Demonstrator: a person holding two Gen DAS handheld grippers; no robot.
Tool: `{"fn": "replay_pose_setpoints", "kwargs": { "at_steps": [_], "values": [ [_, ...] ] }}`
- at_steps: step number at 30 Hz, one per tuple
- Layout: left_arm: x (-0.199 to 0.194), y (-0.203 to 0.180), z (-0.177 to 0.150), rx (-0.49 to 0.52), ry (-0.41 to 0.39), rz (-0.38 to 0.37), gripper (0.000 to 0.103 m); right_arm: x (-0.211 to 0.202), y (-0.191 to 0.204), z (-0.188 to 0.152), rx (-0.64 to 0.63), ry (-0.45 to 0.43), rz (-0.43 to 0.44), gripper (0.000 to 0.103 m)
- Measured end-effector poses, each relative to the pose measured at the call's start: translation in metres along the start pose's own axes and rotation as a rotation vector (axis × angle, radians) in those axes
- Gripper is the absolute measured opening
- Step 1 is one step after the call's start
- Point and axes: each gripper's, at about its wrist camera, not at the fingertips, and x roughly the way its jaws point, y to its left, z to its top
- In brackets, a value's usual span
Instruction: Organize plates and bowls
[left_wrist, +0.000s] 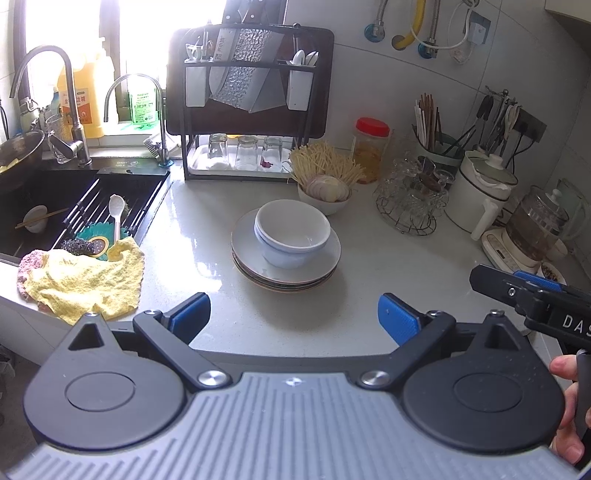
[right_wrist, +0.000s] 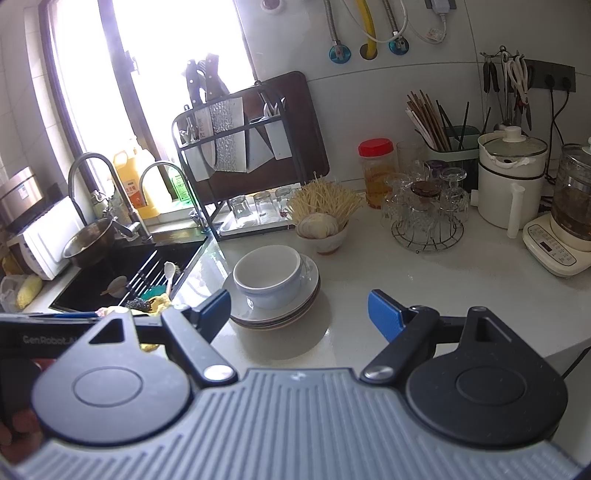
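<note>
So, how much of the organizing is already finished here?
Done: two nested bowls sit on the stacked plates on the counter. In hand: nothing; left gripper and right gripper are open and empty. Left: perhaps the bowl in the sink.

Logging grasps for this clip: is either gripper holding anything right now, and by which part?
Nothing is held. The left gripper and right gripper are both open, short of the nested white ceramic bowls on stacked plates.

We see two nested bowls (left_wrist: 291, 232) on a stack of plates (left_wrist: 284, 266) mid-counter (left_wrist: 406, 266). Behind them sits a bowl of noodles (left_wrist: 325, 177), with the rack (left_wrist: 247, 107) further back. The sink (left_wrist: 74, 206) lies left, the cloth (left_wrist: 81, 280) at its near edge.
</note>
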Motion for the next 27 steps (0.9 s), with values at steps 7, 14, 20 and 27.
{"fn": "replay_pose_setpoints", "kwargs": {
  "at_steps": [7,14,20,27],
  "values": [
    [0.0019,0.0001,-0.0004,-0.007,-0.002,0.018,0.099,0.0023,-0.0005,-0.0011,-0.001,0.005,0.002,0.083],
    [0.0023,-0.0019,-0.0021,-0.004,0.004,0.029,0.099,0.0050,-0.0026,-0.0025,-0.002,0.016,0.002,0.083],
    [0.0035,-0.0033,-0.0025,-0.003,0.006,0.031,0.099,0.0049,-0.0036,-0.0020,-0.001,0.016,0.000,0.083],
    [0.0038,-0.0035,-0.0028,-0.002,0.004,0.032,0.099,0.0048,-0.0039,-0.0015,-0.002,0.015,0.001,0.083]
  ]
}}
